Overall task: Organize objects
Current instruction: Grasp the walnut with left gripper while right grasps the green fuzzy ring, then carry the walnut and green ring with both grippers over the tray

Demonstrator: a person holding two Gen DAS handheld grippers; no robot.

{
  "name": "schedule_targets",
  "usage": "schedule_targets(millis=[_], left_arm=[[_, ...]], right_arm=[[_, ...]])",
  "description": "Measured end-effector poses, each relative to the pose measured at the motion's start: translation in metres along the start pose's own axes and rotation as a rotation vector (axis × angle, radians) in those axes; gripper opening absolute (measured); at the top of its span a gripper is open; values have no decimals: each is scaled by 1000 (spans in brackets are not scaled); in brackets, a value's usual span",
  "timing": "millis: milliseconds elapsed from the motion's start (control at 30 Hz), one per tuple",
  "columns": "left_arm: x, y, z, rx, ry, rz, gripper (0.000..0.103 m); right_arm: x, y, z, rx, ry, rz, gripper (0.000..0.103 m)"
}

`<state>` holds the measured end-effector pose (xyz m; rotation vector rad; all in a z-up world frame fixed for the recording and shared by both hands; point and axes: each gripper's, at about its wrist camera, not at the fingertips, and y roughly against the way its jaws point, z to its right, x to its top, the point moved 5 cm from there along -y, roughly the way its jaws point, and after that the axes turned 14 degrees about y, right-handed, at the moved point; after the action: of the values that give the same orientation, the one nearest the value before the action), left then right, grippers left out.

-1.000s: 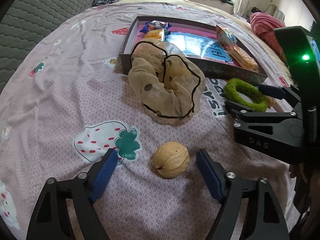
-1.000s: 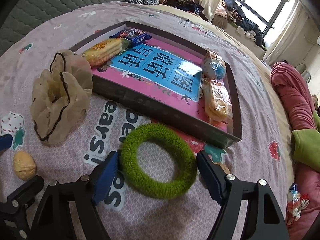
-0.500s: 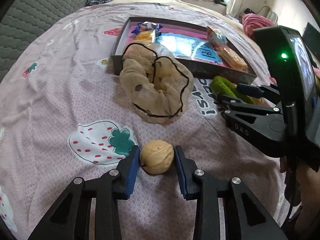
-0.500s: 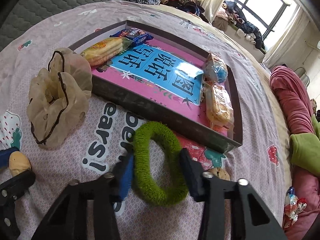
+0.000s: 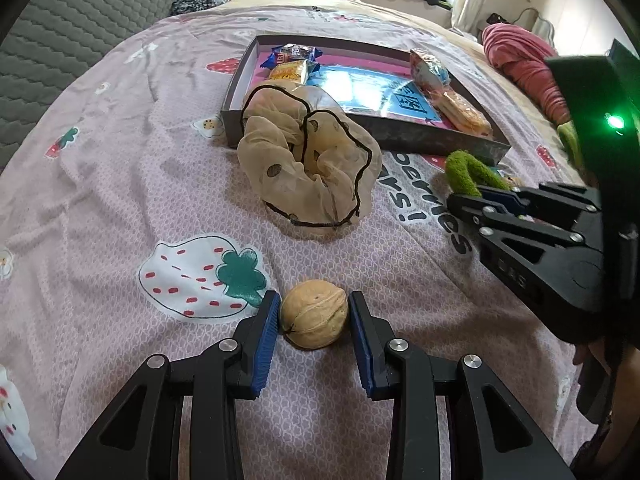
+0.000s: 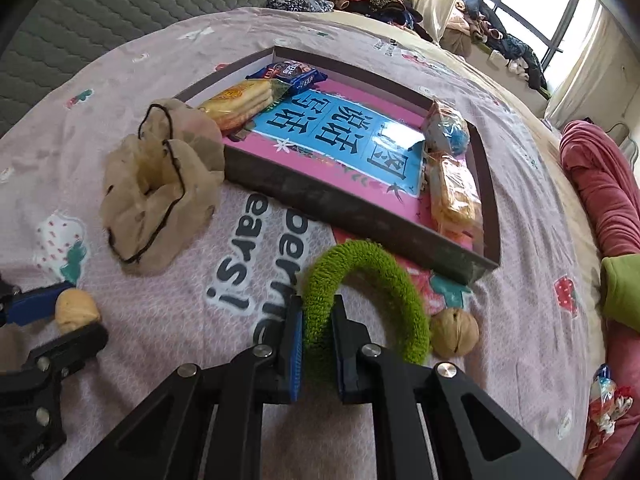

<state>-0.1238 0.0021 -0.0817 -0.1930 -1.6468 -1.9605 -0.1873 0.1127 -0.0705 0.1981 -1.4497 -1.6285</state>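
My left gripper (image 5: 313, 316) is shut on a walnut (image 5: 313, 318) resting on the pink bedsheet; the walnut also shows in the right wrist view (image 6: 76, 309). My right gripper (image 6: 317, 330) is shut on the left side of a green fuzzy ring (image 6: 368, 280), lifted and tilted up; the ring also shows in the left wrist view (image 5: 466, 172). A beige sheer scrunchie (image 5: 308, 164) lies between the grippers and the dark tray (image 6: 352, 208). A second walnut (image 6: 455, 332) lies just right of the ring.
The tray holds snack packets: a blue packet (image 6: 290, 74), a yellow packet (image 6: 240, 102) at its left end, and two clear-wrapped packets (image 6: 454, 196) at its right end. A red blanket (image 6: 600, 196) lies at right, a grey quilted headboard (image 6: 100, 20) at left.
Both grippers closed: the left on the walnut, the right on the green ring. The ring, flat on the sheet a second ago, is now squeezed and raised on edge.
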Motion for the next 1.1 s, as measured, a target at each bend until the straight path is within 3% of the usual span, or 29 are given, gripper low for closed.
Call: schedule_targets(millis=[433, 733, 1100], left_arm=[[-4, 13, 2, -5, 2, 21, 36], [-3, 24, 7, -11, -3, 38, 36], [5, 28, 17, -12, -19, 58, 36]], right_arm=[[-30, 37, -7, 196, -141, 90, 12], [-47, 45, -11, 230, -184, 127, 13], [-35, 62, -4, 241, -195, 199, 13]])
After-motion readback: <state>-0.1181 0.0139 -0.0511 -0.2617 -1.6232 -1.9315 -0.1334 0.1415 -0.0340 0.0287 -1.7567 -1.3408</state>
